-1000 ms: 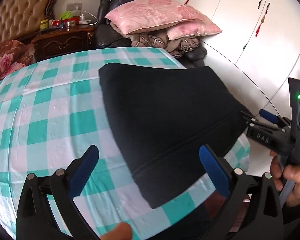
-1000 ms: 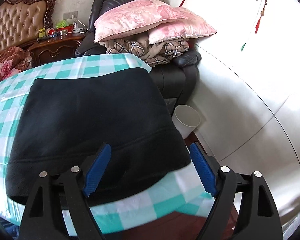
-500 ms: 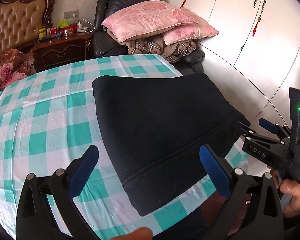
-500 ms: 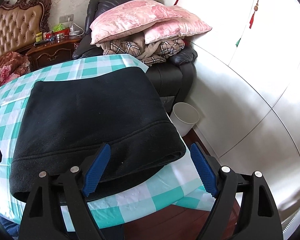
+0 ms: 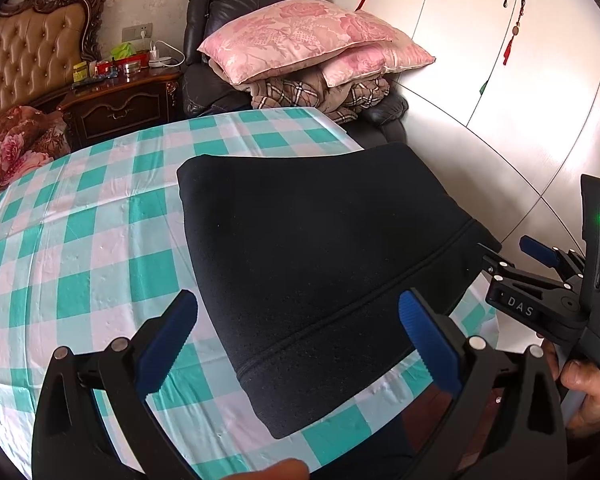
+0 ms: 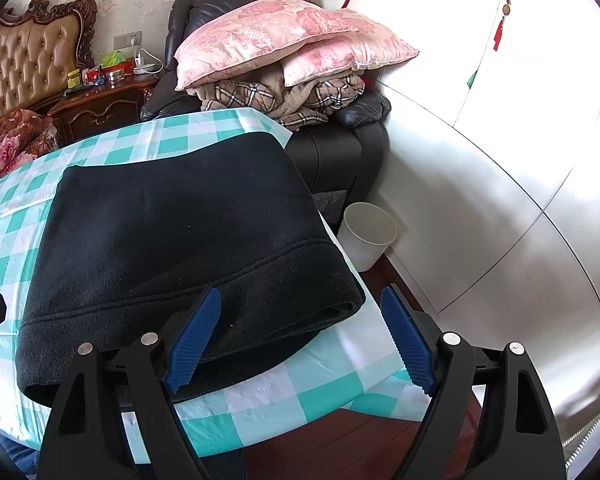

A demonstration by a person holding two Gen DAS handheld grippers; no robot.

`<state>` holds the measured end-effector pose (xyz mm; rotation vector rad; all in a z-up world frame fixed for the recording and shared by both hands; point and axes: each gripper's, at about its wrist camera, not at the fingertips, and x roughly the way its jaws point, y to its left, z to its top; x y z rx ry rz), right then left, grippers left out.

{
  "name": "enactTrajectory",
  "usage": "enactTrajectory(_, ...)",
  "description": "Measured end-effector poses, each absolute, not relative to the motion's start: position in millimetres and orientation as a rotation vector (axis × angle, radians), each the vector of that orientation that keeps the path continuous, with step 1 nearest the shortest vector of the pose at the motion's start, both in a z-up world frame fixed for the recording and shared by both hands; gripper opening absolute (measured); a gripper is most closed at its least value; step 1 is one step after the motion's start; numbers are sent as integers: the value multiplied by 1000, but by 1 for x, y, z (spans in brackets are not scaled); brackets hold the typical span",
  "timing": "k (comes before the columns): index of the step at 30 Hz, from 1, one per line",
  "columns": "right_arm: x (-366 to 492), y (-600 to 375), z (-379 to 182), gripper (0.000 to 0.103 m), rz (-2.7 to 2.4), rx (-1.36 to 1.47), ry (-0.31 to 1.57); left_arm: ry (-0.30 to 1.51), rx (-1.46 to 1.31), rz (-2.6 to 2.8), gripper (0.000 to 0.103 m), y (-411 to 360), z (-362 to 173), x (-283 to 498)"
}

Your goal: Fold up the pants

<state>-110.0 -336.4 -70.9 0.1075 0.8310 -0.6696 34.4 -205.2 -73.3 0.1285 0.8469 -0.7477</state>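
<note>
Folded black pants [image 5: 320,264] lie on the checkered counter [image 5: 80,240] toward its 3 o'clock edge. Left tool [image 5: 298,336] and right tool [image 6: 300,336] hover wide, holding nothing.

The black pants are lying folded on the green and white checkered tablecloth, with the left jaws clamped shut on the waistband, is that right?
Not quite. The black pants do lie folded on the green and white checkered tablecloth, but the left gripper isn't clamped on anything: its jaws stand wide open above the cloth, as the left wrist view shows. The right gripper is open too.
</note>
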Motion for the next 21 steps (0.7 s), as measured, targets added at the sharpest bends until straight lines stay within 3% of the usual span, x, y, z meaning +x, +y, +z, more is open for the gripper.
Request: enactTrajectory(21,-110,-337,-71,79,-667,112,832,849,129,-751,101,-207,-73,34)
